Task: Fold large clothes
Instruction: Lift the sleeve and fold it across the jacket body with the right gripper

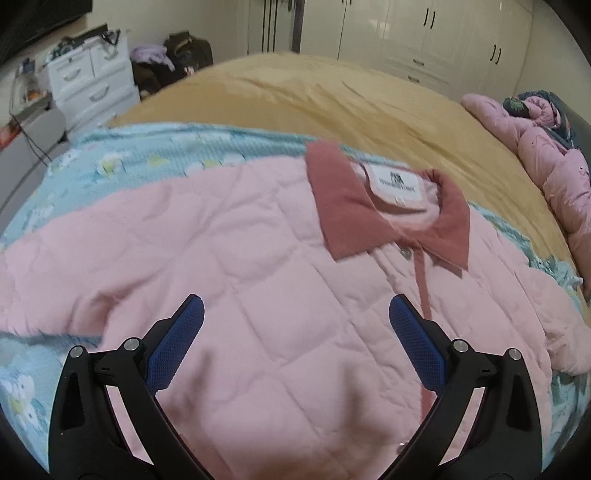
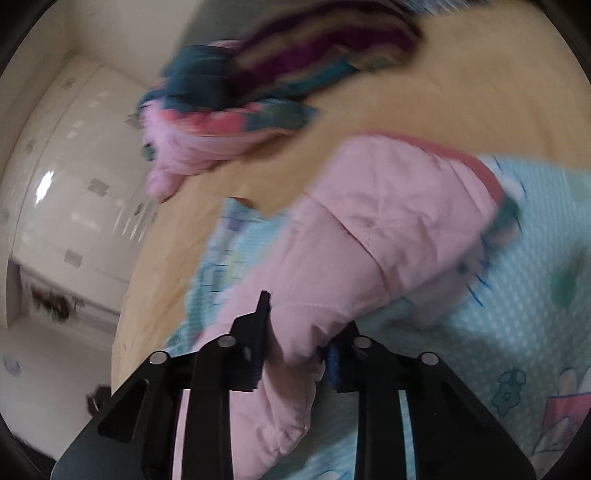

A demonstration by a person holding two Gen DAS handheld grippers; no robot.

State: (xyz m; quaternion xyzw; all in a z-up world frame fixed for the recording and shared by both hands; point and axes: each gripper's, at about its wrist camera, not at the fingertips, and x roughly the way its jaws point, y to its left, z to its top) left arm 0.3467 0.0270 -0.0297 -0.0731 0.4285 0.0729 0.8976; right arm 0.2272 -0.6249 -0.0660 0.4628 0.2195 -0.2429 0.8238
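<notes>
A pink quilted jacket (image 1: 258, 258) with a darker pink collar (image 1: 354, 206) and a white label lies front up on a light blue patterned blanket (image 1: 129, 166) on the bed. My left gripper (image 1: 295, 314) is open and empty, just above the jacket's chest, left of the button placket. In the blurred right wrist view my right gripper (image 2: 299, 332) is shut on the jacket's pink sleeve (image 2: 369, 229), which stretches away over the blue blanket (image 2: 517, 295). The sleeve's cuff end has a darker pink edge.
A tan bedspread (image 1: 332, 96) covers the bed beyond the blanket. A rolled pink and dark floral quilt (image 1: 546, 147) lies at the right edge; it also shows in the right wrist view (image 2: 221, 122). A white drawer unit (image 1: 92, 81) and white wardrobes (image 1: 424, 33) stand behind.
</notes>
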